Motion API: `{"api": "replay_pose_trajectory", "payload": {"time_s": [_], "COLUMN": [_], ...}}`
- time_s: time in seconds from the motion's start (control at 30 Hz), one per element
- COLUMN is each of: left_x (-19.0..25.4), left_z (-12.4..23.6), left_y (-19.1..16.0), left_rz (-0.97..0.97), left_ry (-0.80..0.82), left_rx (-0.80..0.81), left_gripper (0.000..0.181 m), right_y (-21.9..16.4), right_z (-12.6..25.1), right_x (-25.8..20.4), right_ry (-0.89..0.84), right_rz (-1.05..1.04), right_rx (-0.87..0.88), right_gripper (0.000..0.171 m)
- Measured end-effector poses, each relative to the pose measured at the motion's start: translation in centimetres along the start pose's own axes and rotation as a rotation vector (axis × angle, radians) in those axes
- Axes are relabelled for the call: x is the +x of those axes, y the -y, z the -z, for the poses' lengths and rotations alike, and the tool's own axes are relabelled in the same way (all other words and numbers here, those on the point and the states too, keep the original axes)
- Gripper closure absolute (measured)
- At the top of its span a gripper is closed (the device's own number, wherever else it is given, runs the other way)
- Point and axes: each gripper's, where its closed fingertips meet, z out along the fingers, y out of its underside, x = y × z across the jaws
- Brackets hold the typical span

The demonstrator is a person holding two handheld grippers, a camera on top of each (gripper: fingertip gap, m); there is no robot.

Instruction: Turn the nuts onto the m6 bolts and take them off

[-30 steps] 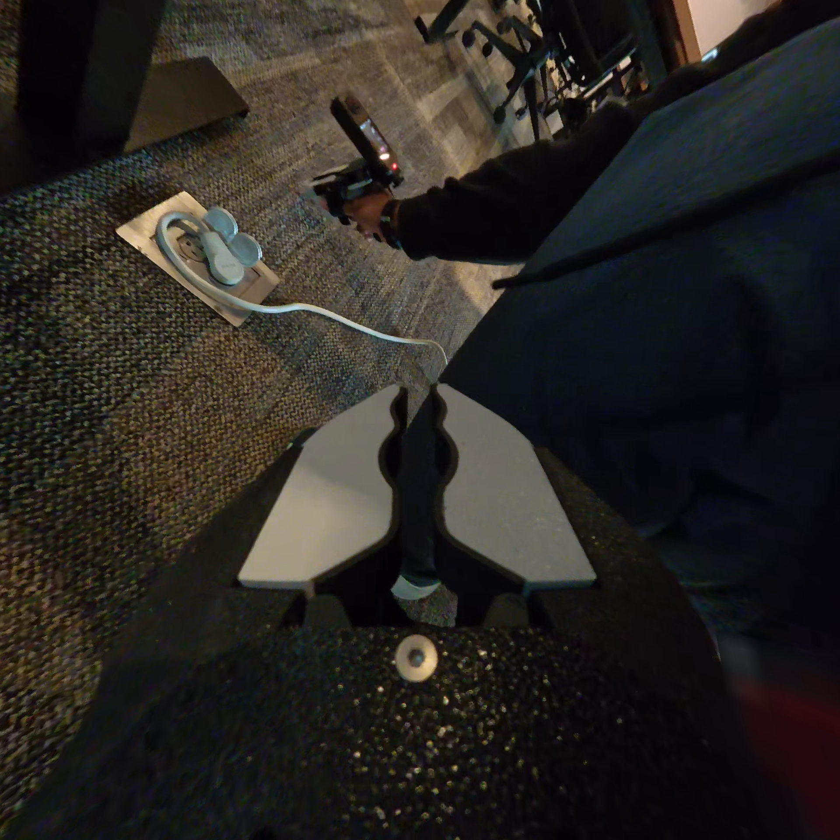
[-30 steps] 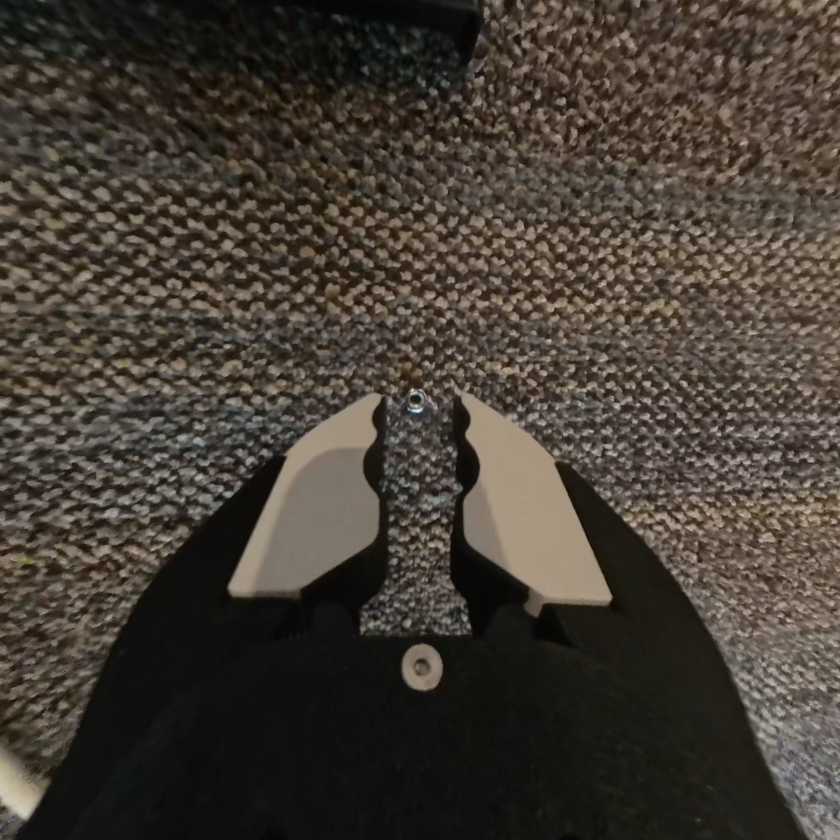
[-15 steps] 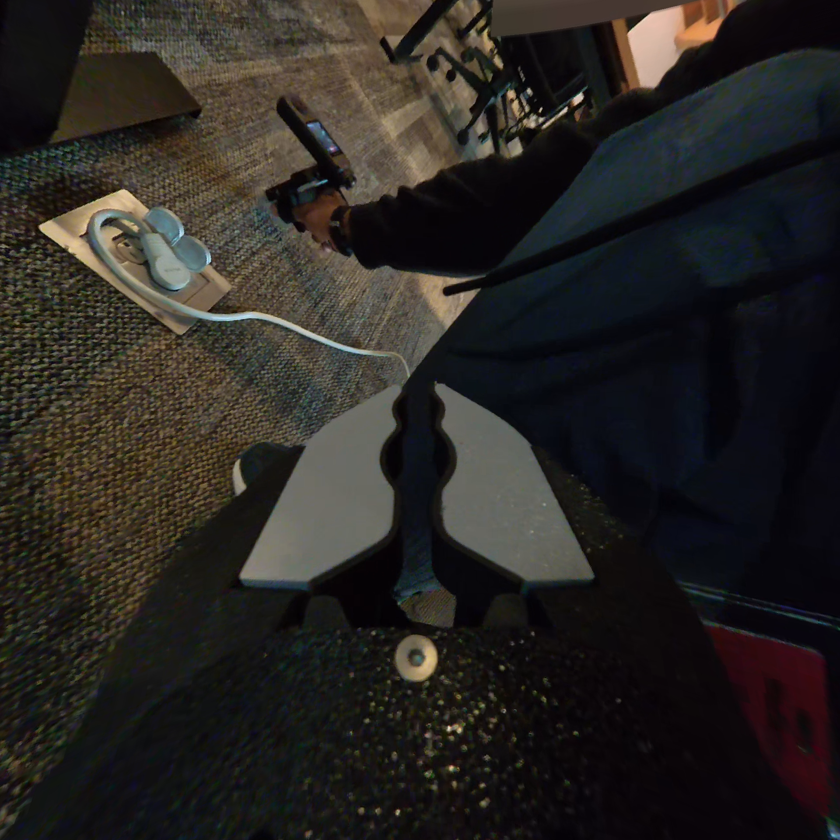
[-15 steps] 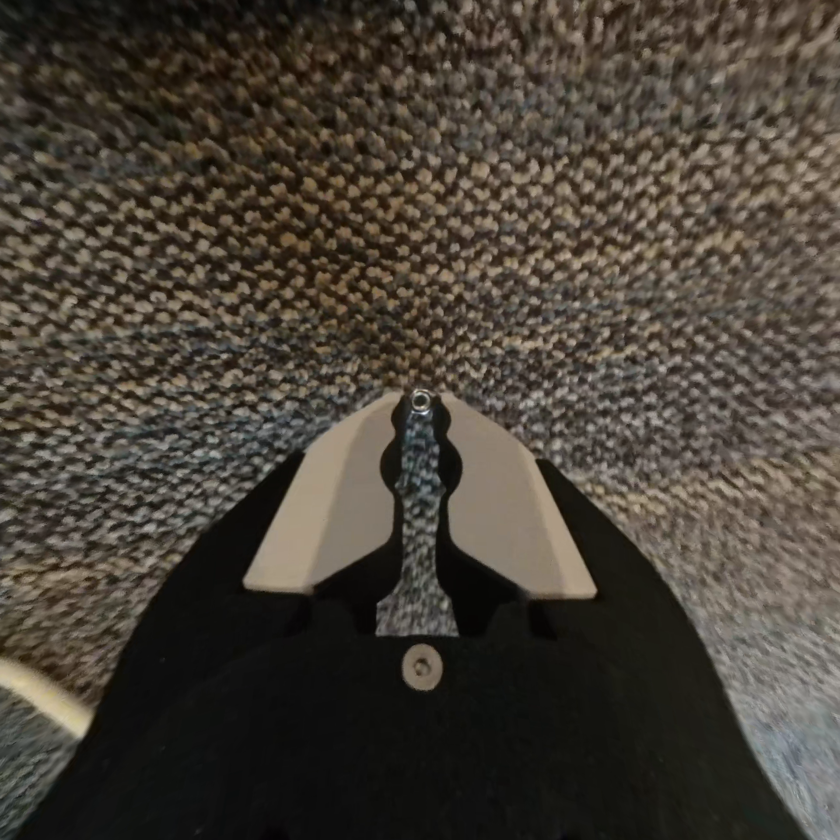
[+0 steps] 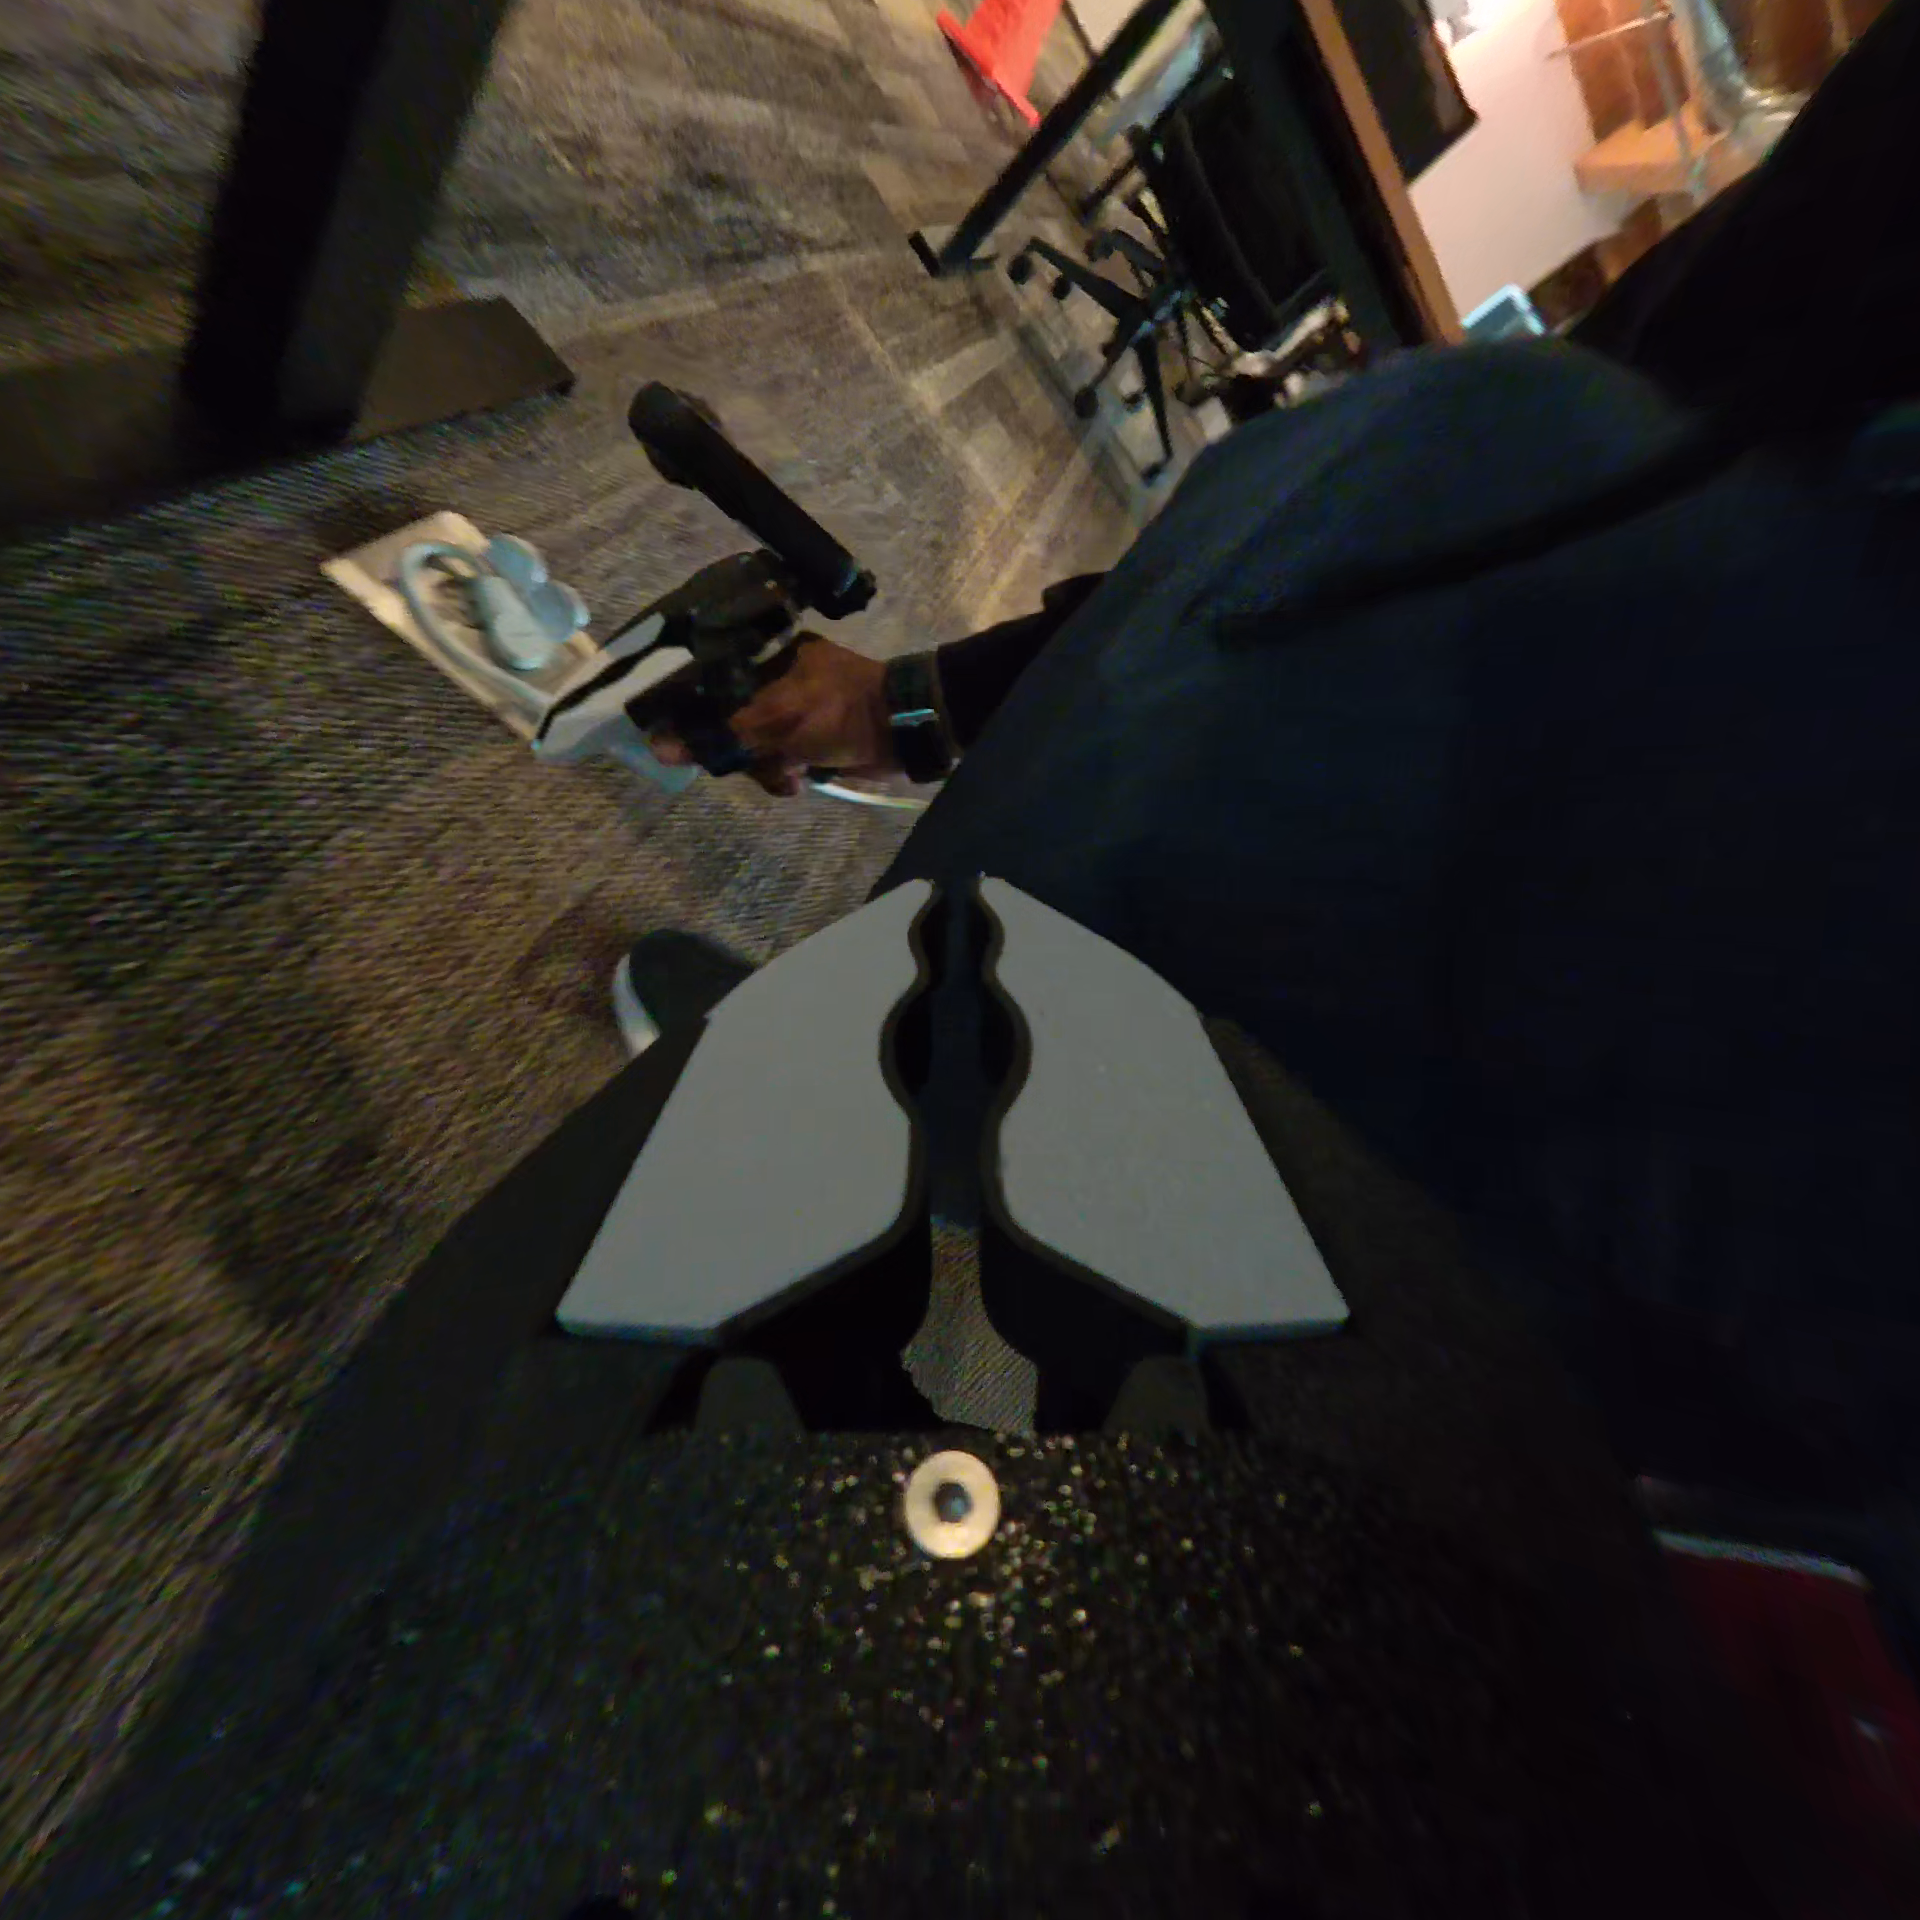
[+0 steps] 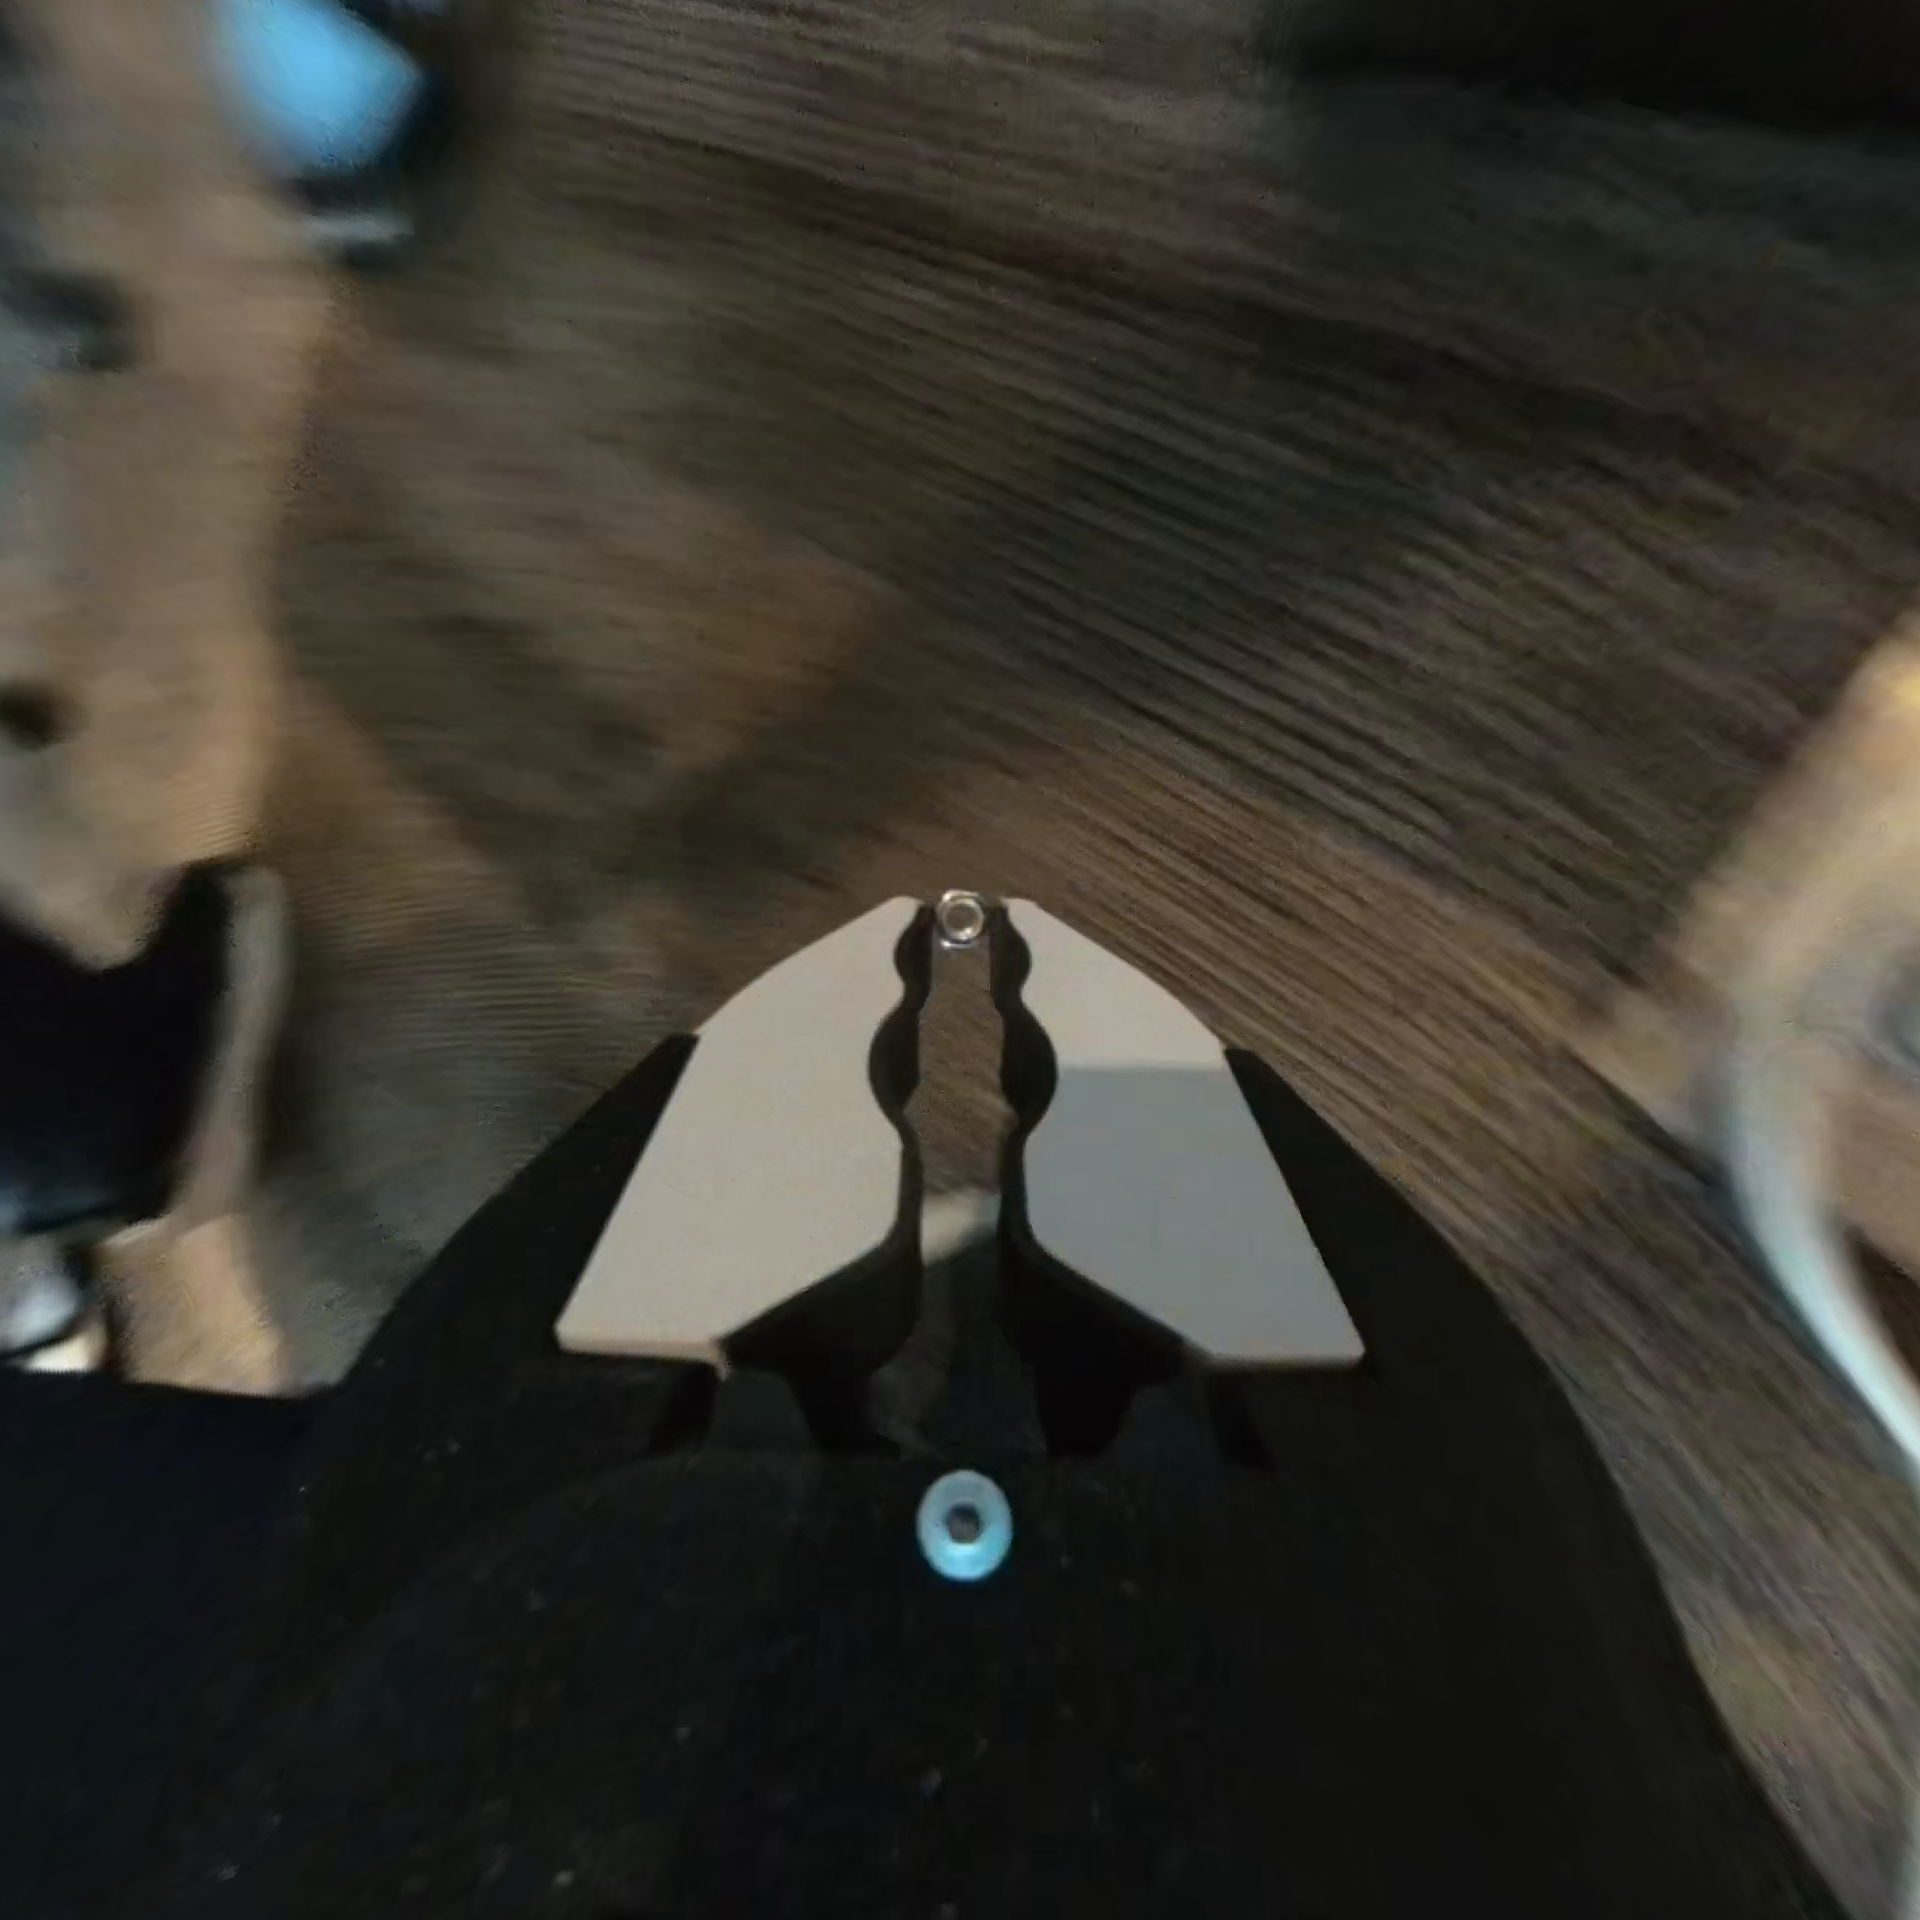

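Observation:
In the right wrist view my right gripper [image 6: 960,918] is shut on a small silver nut [image 6: 960,921], pinched at the very fingertips and held off the floor. The background there is smeared by motion. In the left wrist view my left gripper [image 5: 956,894] is shut and empty, with only a thin slit between the grey fingers [image 5: 790,1143]. It hangs above the carpet, close beside the person's dark trouser leg [image 5: 1455,883]. The right gripper [image 5: 556,732] also shows farther off in this view, held in a hand low over the carpet. No bolt is in view.
A floor outlet plate [image 5: 364,577] with grey plugs and a white cable lies on the carpet [image 5: 208,1039] behind the right gripper. A black table leg [image 5: 312,187] stands at the upper left. Office chairs [image 5: 1132,301] are at the back. A dark shoe [image 5: 670,977] is beside my left fingers.
My right gripper closed on the nut lying on the carpet and lifted it, and now swings fast. In the left view the right gripper has come nearer. The left jaws have not changed.

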Motion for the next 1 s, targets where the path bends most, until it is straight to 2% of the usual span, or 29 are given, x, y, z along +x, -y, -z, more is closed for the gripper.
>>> {"api": "replay_pose_trajectory", "payload": {"time_s": [0.03, 0.17, 0.4, 0.67, 0.83, 1.0], "left_x": [0.2, 1.4, 5.5, 10.3, 15.5, 20.8], "left_z": [1.3, 7.1, 16.6, 23.9, 28.3, 33.0], "left_y": [0.0, 0.8, 2.2, -0.7, 1.9, 6.3], "left_rz": [-0.003, -0.042, -0.100, -0.068, -0.085, -0.114], "left_ry": [0.009, 0.066, 0.164, 0.227, 0.235, 0.250], "left_rx": [0.008, 0.069, 0.184, 0.182, 0.197, 0.254], "left_gripper": [0.179, 0.180, 0.181, 0.181, 0.181, 0.181], "right_y": [1.4, 6.3, 12.3, 16.6, 20.7, 28.2], "right_z": [-1.0, -3.1, -3.9, -2.9, 1.1, 9.5], "right_x": [-3.1, -13.0, -27.8, -46.2, -56.6, -68.0], "right_ry": [0.057, 0.203, 0.303, 0.394, 0.360, 0.288], "right_rz": [0.042, 0.175, 0.282, 0.358, 0.398, 0.437], "right_rx": [-0.002, -0.009, -0.023, 0.003, 0.081, 0.223], "right_gripper": [0.161, 0.160, 0.161, 0.161, 0.160, 0.161]}}
